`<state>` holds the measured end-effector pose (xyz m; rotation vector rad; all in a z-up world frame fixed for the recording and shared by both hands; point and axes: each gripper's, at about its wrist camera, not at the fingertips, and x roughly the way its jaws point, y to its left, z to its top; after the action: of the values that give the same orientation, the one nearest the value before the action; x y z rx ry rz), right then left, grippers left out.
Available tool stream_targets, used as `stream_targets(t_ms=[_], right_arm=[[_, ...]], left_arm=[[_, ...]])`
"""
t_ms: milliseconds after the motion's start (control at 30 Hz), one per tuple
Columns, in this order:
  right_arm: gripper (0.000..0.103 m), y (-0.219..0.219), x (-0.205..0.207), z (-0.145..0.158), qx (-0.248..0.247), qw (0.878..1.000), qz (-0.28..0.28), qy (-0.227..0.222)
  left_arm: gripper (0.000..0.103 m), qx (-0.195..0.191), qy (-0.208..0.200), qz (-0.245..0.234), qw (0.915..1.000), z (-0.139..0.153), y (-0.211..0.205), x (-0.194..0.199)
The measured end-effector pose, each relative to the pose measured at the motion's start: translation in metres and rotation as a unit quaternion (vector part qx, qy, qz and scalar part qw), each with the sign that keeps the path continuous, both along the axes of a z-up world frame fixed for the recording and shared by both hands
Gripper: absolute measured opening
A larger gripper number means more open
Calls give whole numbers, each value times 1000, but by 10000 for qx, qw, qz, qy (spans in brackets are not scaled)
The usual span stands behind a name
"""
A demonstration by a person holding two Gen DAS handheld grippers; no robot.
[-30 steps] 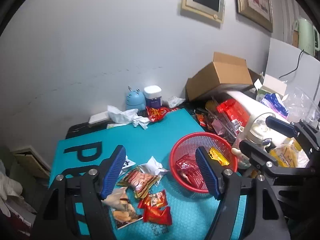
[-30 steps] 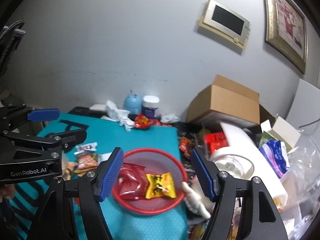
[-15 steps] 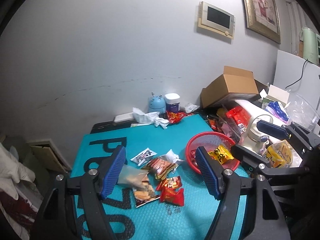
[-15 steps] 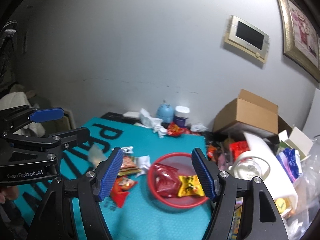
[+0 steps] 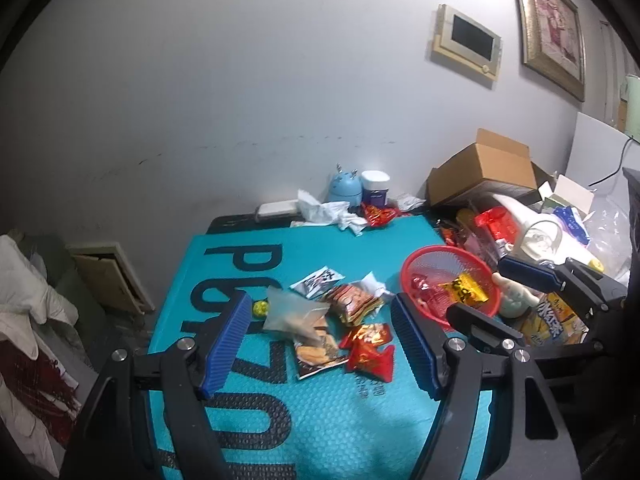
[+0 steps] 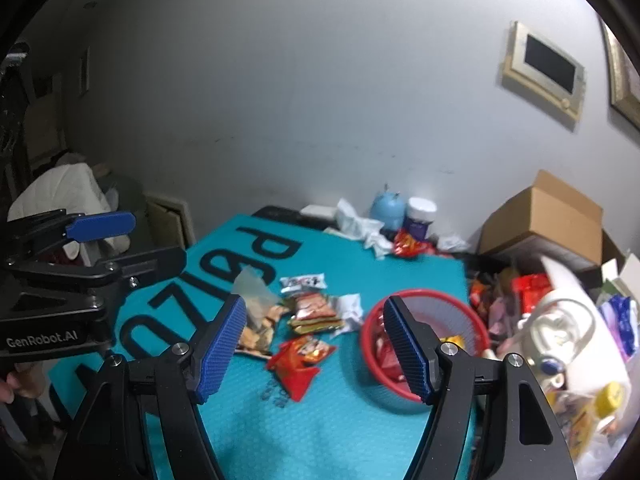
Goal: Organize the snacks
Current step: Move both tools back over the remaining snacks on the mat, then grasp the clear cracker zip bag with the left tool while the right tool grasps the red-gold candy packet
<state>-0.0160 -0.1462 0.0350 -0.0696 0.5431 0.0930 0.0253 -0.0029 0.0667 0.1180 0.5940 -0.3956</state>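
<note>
I have pulled both my hands back from the red basket (image 5: 448,254), so now I see the whole teal counter (image 5: 320,420). My left jaws (image 5: 320,344) are spread wide and hold nothing. My right jaws (image 6: 312,346) are spread and empty too. The basket sits at the right with a yellow packet (image 5: 464,286) inside. The loose snacks (image 5: 340,320) lie left of it, near me, waiting to go in.

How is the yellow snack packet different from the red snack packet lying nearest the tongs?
The yellow snack packet lies inside the red basket; the red snack packet lies loose on the teal mat. One is yellow with dark print, the other red and orange. Both are small sealed packets, and no tongs hold either.
</note>
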Motion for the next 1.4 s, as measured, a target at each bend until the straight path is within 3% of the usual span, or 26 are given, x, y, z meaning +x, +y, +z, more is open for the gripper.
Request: stream_targets(t_ms=[500, 933, 1400], right_arm=[[72, 9, 45, -60, 233, 9957, 290, 853], [72, 10, 75, -115, 416, 9864, 464, 1518], [72, -1, 98, -163, 600, 9775, 498, 1959]], left_arm=[[71, 44, 649, 173, 9977, -57, 17, 34], [71, -85, 1496, 212, 9885, -115, 23, 66], [71, -261, 1947, 61, 9805, -149, 14, 91]])
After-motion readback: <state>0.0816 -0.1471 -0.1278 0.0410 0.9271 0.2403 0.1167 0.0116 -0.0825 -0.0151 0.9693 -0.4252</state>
